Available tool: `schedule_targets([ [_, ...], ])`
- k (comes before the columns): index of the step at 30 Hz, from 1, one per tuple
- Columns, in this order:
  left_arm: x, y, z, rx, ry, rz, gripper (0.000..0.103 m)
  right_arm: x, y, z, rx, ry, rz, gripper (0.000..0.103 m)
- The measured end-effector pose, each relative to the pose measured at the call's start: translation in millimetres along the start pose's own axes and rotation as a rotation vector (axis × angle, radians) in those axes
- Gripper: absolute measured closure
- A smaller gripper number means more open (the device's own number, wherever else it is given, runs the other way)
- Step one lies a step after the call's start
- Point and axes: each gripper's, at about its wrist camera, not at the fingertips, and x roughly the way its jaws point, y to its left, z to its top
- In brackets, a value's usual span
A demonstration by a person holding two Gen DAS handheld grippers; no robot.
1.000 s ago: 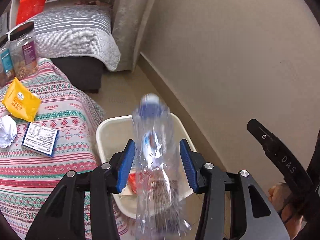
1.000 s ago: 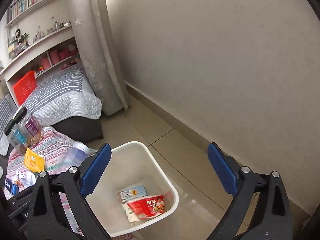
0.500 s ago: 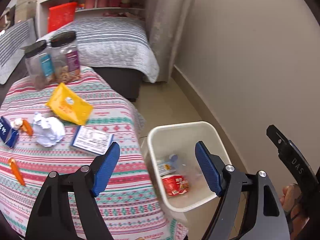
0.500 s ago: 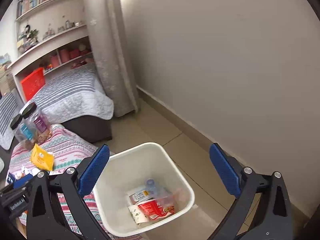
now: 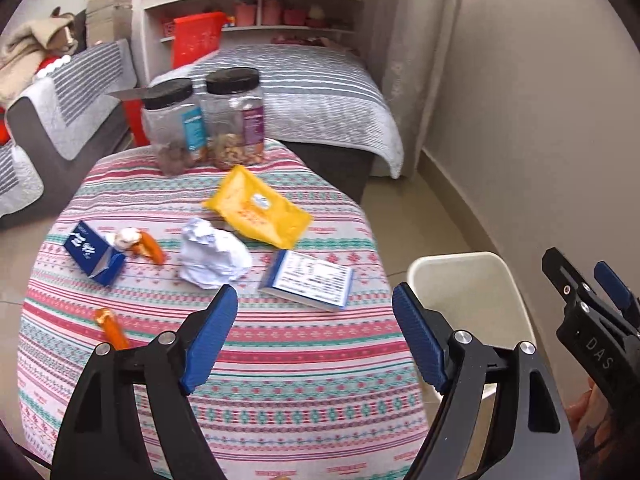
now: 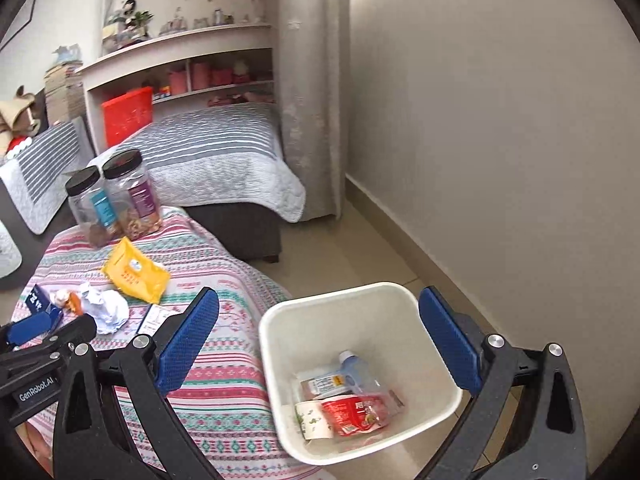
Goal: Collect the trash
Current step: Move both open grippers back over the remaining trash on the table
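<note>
Hovering over the bench [image 5: 280,360], both empty claws, left claw [image 5: 314,338] and right claw [image 6: 320,338], gape; bottle [image 6: 356,372] lies in bin [image 6: 360,292].

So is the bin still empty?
No, the white bin already holds a clear plastic bottle and a red wrapper at its bottom.

We are in a home bedroom. A quilted bed [image 6: 216,160] lies far, beside built-in shelves [image 6: 180,60] and a curtain [image 6: 312,80]

Both wrist views look steeply down, sharing table [image 5: 280,360] and bin [image 6: 320,312].
</note>
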Motion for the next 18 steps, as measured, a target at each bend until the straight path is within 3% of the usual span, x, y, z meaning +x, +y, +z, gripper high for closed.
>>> schedule_targets([
  [8, -20, 50, 5, -0.054, -0.065, 0.092, 0.022, -12, 55, -1, -0.079, -0.058, 0.041, 0.007],
  [18, -33, 104, 1, -0.13, -0.066, 0.157, 0.021, -18, 109, -2, -0.11, -0.066, 0.108, 0.007],
])
